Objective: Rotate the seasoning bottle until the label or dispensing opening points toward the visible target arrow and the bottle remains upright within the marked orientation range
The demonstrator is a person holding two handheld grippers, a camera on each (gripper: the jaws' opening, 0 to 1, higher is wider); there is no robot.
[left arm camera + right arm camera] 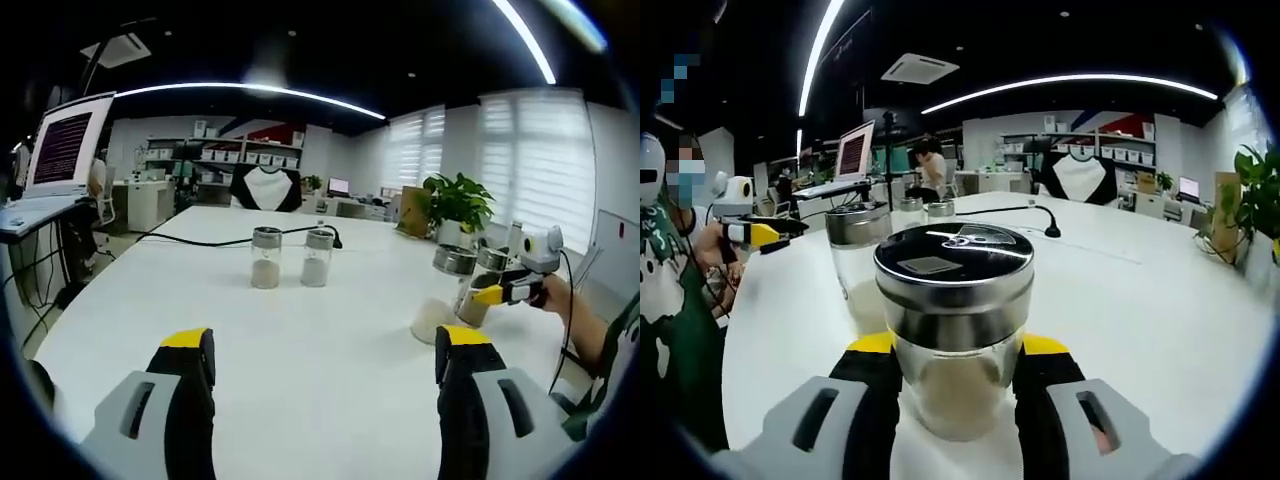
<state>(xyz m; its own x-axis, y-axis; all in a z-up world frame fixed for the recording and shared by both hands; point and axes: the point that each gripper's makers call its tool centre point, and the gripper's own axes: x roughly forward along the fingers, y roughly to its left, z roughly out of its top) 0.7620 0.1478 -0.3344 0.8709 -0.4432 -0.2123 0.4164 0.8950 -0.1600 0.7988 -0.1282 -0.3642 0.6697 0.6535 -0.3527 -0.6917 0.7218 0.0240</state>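
Right gripper (958, 372) clamped on bottle (954, 320), centre of right gripper view; second bottle (855, 260) just behind, upper left. Left gripper (325, 360) jaws apart, empty. Risk: twisting could tilt bottle or knock neighbour; no arrow visible.

Both views are bright and evenly lit by long ceiling light strips (250, 90), which the fisheye lens bends into arcs, and daylight comes through the blinds (535, 150) in the left gripper view. The white table (330, 340) shows only soft, faint shadows, and the metal lid (953, 262) of the near seasoning bottle carries pale reflections. Straight lines curve strongly toward the edges, the far office is small and slightly soft, and the near jaws look a little blurred.
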